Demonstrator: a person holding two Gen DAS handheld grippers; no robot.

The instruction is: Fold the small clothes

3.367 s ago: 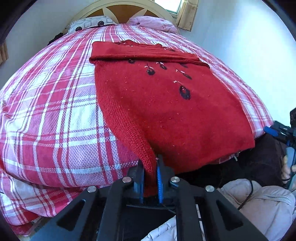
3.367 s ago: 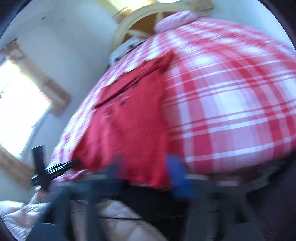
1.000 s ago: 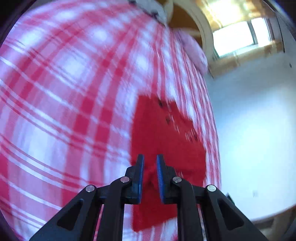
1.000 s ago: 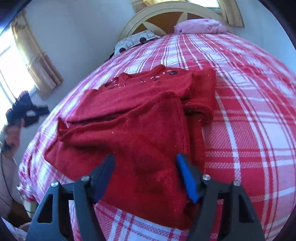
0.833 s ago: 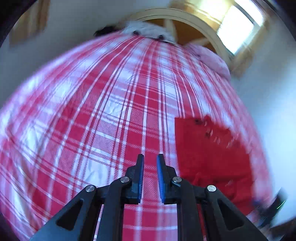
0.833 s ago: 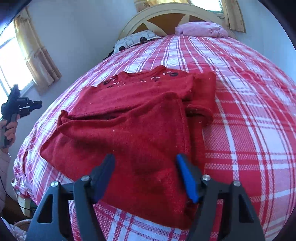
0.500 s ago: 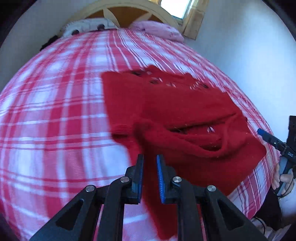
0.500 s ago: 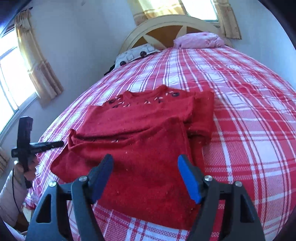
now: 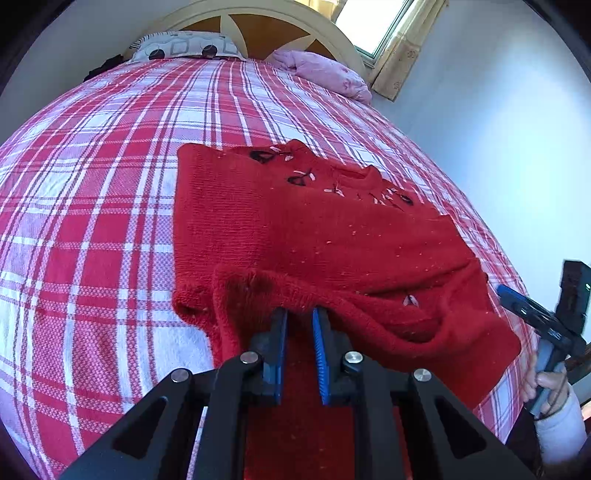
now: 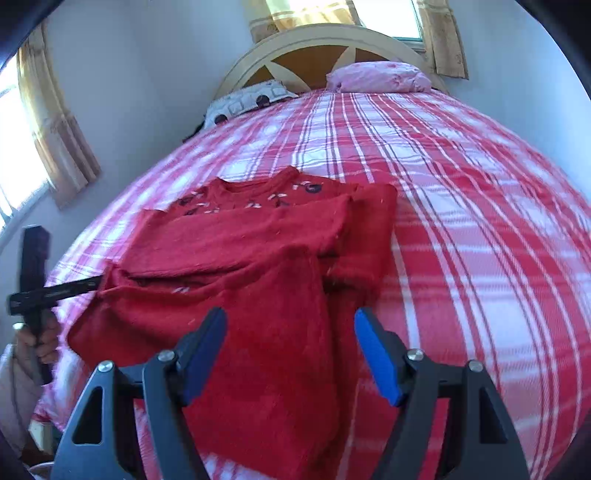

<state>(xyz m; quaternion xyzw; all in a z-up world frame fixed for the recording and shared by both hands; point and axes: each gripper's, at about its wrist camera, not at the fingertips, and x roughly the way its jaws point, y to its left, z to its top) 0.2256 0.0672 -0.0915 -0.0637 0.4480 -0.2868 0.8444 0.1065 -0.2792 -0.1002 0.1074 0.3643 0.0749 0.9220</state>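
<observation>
I am inspecting the red knitted sweater point(image 9: 317, 236) lying partly folded on the red-and-white plaid bed point(image 9: 92, 206). Left hand-held gripper point(image 9: 299, 325) is nearly closed, gripping nothing; right hand-held gripper point(image 10: 291, 332) is hovering open. I judge the final folds and smoothing remain.

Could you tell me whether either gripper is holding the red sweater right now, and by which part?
Neither. The left gripper and right gripper are open above the red sweater.

Bright daylight pours in from the windows point(image 9: 373, 26) way beyond the jaws, blown out white. Heavy fisheye bend with black corners. Left view is crisp; right view goes soft and smeary toward the lower right edge.
</observation>
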